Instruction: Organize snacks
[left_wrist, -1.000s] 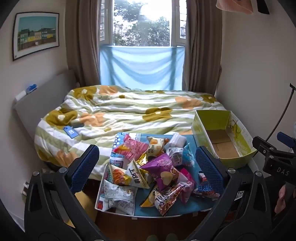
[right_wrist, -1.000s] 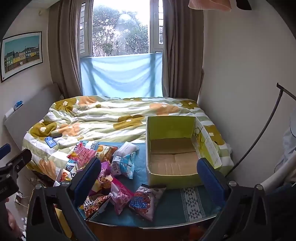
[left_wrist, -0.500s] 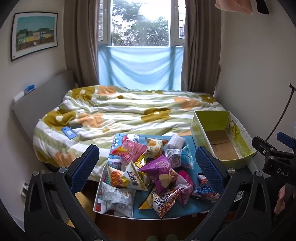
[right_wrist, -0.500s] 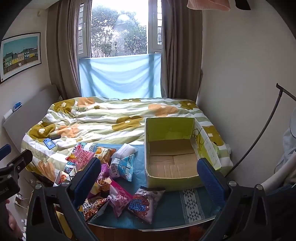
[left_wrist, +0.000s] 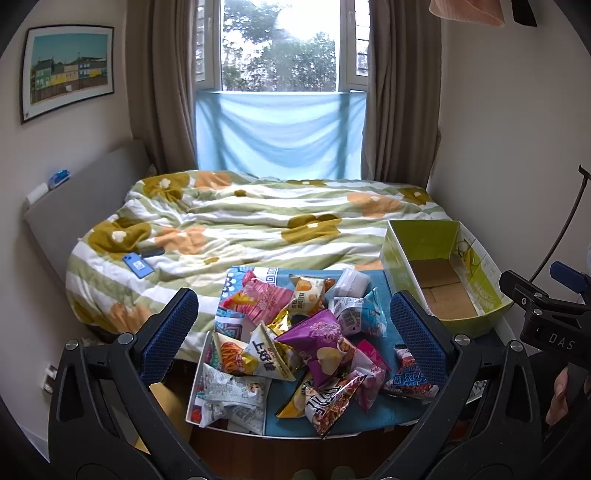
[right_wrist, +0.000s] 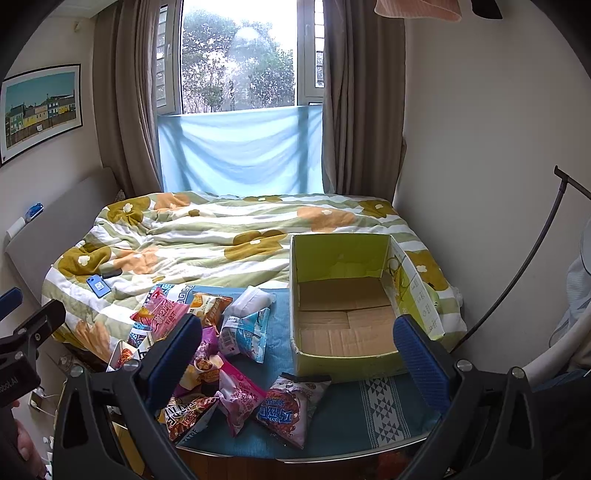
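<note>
- Left gripper (left_wrist: 295, 325): jaws spread wide and empty, held above the near edge of the table, over the heap of snack packets (left_wrist: 295, 350).
- Right gripper (right_wrist: 299, 350): jaws likewise spread wide, holding nothing, held over the near part of the table between the heap and the cardboard box (right_wrist: 343, 332).
- Snack packets: piled loosely on the blue patterned cloth (right_wrist: 369, 413) at the left of the table; a purple chip bag (left_wrist: 321, 339) lies on top, a pink packet (right_wrist: 240, 398) and a red-and-blue packet (right_wrist: 291, 410) lie nearest the box.
- Cardboard box: green outside, open-topped and empty, standing at the right of the table, its far end over the flowered duvet (left_wrist: 258, 221).
- Blue phone (left_wrist: 137, 265): lies on the duvet, far left of the heap.
</note>
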